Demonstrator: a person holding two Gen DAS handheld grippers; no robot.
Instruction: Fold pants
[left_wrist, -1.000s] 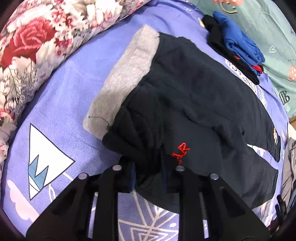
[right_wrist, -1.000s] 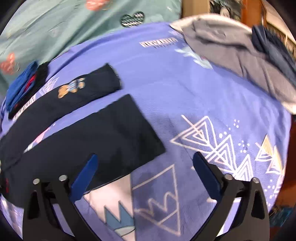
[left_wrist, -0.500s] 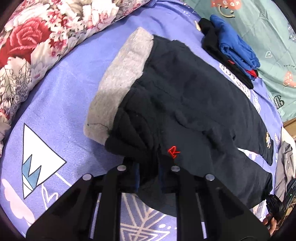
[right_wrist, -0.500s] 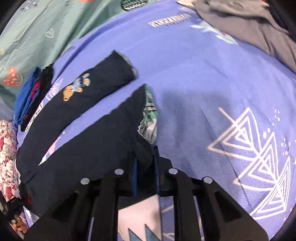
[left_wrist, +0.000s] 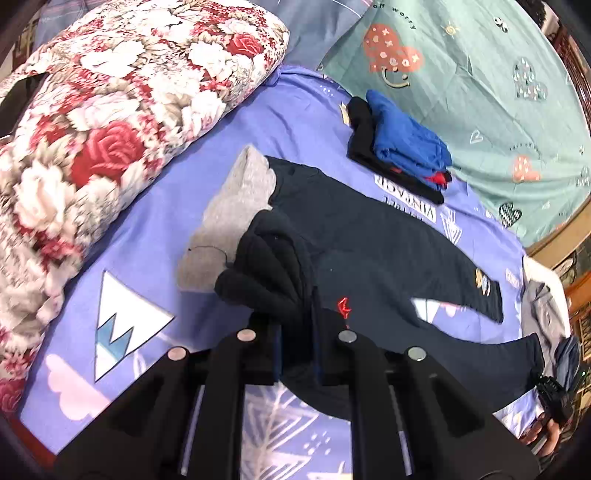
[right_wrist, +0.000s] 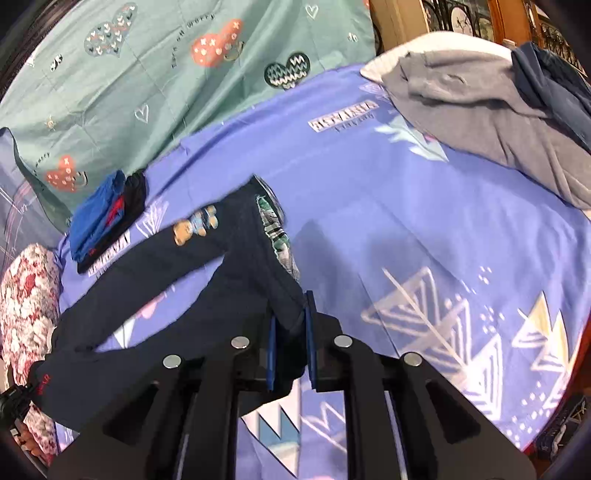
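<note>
The left gripper (left_wrist: 295, 332) is pinched closed on the bunched waistband corner of a pair of dark navy fleece-lined pants (left_wrist: 369, 243), just beside a small red embroidered mark (left_wrist: 343, 306). From there the pants run ahead and to the right across a periwinkle bedsheet printed with white triangles (left_wrist: 147, 221), their long axis stretching from this gripper toward the other. The right gripper (right_wrist: 290, 339) is likewise clamped narrow on the hem of the nearer leg, whose plaid lining (right_wrist: 275, 232) shows at the cuff; the farther leg, bearing a small bear patch (right_wrist: 194, 225), lies flat beyond it and to the left. With each end held by one gripper, the nearer leg looks ready to be carried across onto the farther one. A folded blue and black garment stack (left_wrist: 402, 147) sits well beyond the pants.
</note>
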